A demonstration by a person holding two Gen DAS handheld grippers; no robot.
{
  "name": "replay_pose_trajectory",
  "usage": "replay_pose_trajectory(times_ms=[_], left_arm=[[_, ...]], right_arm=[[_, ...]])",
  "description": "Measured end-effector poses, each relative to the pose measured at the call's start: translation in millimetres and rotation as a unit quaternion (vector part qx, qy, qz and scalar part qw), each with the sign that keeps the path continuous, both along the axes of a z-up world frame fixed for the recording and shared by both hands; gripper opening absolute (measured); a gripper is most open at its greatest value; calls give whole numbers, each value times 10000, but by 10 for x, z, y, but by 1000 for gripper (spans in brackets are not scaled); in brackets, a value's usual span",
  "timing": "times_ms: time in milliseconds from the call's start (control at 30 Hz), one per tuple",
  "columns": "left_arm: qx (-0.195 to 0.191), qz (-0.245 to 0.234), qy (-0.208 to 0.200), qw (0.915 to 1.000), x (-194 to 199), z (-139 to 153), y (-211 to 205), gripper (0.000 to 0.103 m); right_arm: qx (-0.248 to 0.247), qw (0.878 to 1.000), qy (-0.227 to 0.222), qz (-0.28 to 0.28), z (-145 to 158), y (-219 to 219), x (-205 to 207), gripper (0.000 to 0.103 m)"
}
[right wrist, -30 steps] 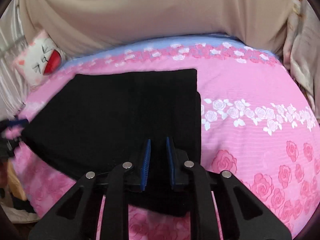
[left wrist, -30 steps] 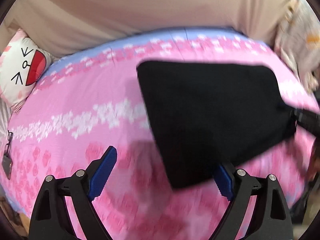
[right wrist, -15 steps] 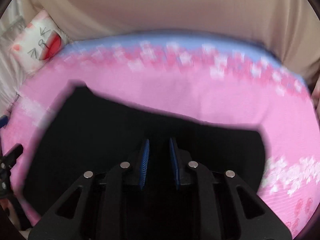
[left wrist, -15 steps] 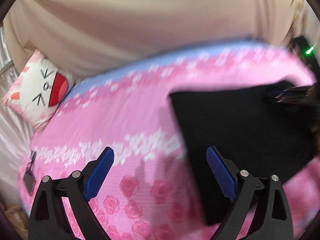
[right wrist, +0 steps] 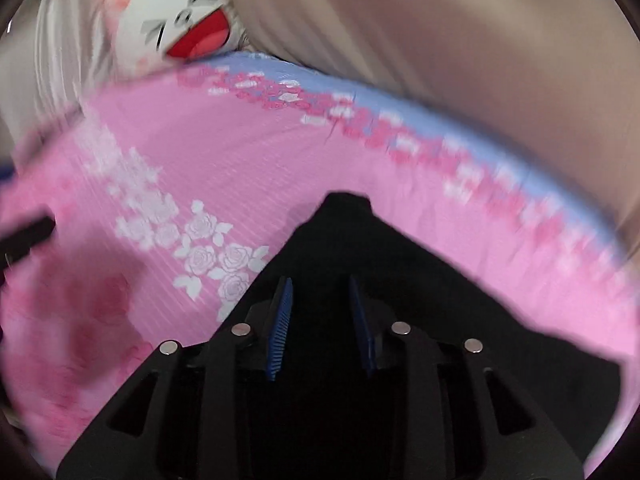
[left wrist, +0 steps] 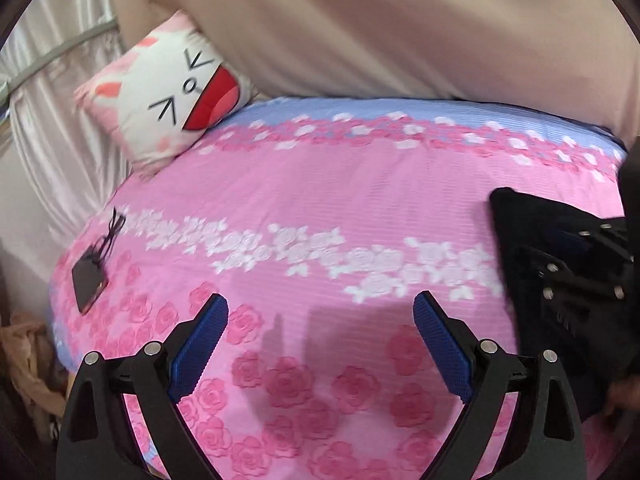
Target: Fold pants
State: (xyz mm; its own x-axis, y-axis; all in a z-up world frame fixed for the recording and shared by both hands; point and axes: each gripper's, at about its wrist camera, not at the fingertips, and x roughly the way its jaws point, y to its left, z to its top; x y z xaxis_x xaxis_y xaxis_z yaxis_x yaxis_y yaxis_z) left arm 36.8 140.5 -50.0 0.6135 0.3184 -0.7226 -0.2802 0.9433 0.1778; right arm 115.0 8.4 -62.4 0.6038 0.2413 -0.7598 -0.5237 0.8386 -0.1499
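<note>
Moved: black pants (right wrist: 400, 280), spread mid-bed a second ago, now bunched at the bed's right edge.
Left gripper (left wrist: 320, 344): blue ribbed pads spread wide over bare bedspread (left wrist: 320, 200), holding nothing.
Right gripper (right wrist: 320, 312): jaws opening; dark cloth lies between the pads, no press on it visible.
Left view only: right gripper (left wrist: 576, 264) atop the pants (left wrist: 516, 216); dark tag (left wrist: 90, 284) with cord near the bed's left edge.
Surface: ribbed pink rose-print cover, blue border.
Room: cat-face cushion (left wrist: 168, 88) at the far left corner, beige wall (left wrist: 400, 28), pale satin curtain (left wrist: 52, 80).
</note>
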Motion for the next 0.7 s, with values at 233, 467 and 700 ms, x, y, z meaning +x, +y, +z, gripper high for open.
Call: replay_pose_trajectory(times_ms=[233,467,700], left_arm=[[-255,-59,-216,9994,66,103,33,92],[-292,-486,-397,9976,67,268,-263,92],[-396,-1128,-316,9923,234,214,-845,92]], right_arm=[[1008,9922,730,-14,270,-79,494,30],[1822,9799,702,-403,516,-791,361,29],[1449,9574,838,-2353,21,-2670,156,25]])
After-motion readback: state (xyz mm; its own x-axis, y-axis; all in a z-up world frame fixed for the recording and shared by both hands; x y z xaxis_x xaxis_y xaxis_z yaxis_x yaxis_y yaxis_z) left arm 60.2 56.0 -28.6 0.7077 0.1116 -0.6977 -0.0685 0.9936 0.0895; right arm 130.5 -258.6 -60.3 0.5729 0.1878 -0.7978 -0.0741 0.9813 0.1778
